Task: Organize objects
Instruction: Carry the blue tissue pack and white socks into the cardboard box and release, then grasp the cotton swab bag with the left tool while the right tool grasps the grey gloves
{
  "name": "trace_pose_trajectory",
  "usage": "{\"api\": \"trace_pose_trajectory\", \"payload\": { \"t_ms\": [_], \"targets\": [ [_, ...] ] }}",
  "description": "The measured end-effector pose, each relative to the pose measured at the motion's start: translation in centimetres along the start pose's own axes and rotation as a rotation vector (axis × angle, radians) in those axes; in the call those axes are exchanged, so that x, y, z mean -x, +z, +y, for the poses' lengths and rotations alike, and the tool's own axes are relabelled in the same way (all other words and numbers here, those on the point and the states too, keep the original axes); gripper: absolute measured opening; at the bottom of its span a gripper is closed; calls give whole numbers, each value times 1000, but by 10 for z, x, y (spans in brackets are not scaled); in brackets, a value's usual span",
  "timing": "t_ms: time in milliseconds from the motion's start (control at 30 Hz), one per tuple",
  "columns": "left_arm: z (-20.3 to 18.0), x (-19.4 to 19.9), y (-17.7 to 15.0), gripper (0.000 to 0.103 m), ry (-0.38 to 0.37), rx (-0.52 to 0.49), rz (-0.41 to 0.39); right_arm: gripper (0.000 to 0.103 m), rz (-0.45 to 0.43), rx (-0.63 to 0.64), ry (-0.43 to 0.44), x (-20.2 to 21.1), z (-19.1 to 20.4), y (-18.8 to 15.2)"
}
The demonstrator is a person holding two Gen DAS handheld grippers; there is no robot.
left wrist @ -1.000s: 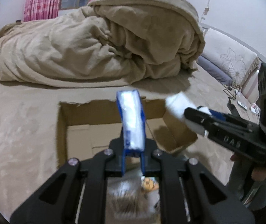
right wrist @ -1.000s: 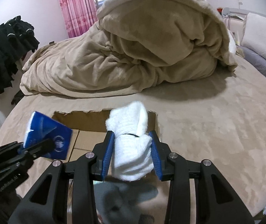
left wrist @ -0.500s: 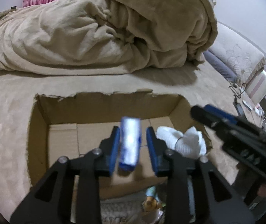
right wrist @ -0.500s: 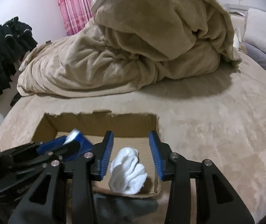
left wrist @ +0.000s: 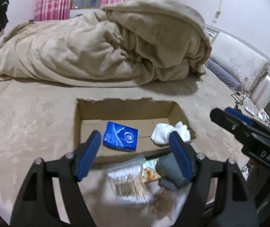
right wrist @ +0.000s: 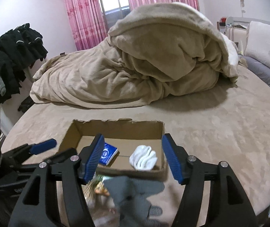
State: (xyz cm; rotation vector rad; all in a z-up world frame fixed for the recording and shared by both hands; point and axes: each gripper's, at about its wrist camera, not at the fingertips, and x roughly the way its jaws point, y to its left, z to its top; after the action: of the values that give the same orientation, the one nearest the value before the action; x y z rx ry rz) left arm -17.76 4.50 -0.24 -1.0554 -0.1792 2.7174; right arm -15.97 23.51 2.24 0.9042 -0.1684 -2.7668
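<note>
Both grippers, left gripper (left wrist: 135,147) and right gripper (right wrist: 133,157), hover with jaws spread and empty over the near pile, where the floppy grey sock (right wrist: 133,193) looks light, pinch its bunched middle, cardboard box (right wrist: 116,130) beyond.

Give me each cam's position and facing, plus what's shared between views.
Left wrist: on the left claw, facing forward and down at the cardboard box; shows its own open blue fingers and the right claw at right.
Right wrist: on the right claw, same heading; shows its own open fingers and the left claw at left.
Shared: box, blue packet, white socks, beige duvet.
</note>
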Motion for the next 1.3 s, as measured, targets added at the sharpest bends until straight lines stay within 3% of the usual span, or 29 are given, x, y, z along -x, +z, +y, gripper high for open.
{"api": "trace_pose_trajectory", "payload": {
  "t_ms": [267, 567, 833, 1300],
  "targets": [
    [3, 68, -23, 79, 10, 25, -61, 73, -20, 54, -57, 57, 15, -20],
    [0, 102, -56, 79, -9, 28, -60, 76, -23, 79, -15, 96, 31, -50],
    [1, 78, -81, 79, 2, 32, 0, 75, 37, 50, -19, 80, 22, -71],
    [13, 9, -95, 79, 8, 51, 86, 75, 155, 29, 11, 8, 5, -92]
  ]
}}
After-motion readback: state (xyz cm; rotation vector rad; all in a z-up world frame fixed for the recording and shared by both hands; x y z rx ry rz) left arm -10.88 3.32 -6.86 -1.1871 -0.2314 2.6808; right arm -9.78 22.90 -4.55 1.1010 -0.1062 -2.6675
